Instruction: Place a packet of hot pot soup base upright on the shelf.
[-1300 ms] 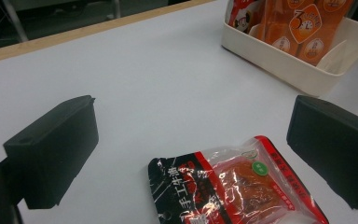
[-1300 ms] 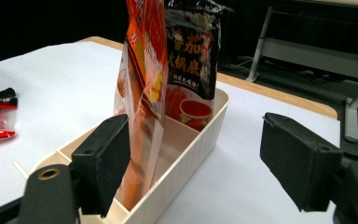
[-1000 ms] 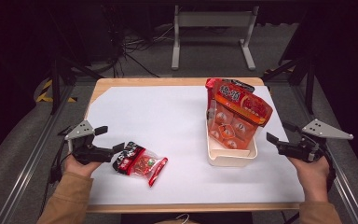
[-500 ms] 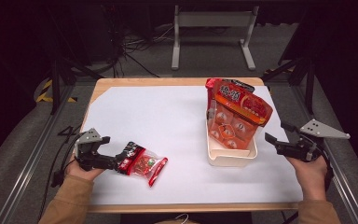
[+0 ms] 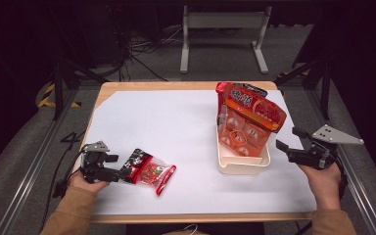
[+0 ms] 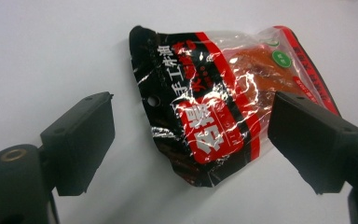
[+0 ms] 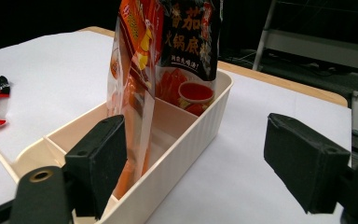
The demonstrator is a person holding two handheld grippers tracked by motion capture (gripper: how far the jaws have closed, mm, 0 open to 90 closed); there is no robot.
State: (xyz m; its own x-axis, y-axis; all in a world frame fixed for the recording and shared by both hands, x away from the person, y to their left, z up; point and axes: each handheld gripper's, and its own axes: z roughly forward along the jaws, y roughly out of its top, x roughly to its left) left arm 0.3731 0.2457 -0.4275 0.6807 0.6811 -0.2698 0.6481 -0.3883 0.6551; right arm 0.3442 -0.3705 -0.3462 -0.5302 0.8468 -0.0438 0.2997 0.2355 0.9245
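The flat snack packet is being straddled by the closing left gripper, jaws apart, nothing gripped

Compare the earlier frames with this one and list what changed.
The left gripper came down to the table at the small red-and-black packet; its jaws have just been closing, the packet's end between them, fingers not yet pressing it. The packet, the right gripper, the cream bin and its upright pouches stayed put.
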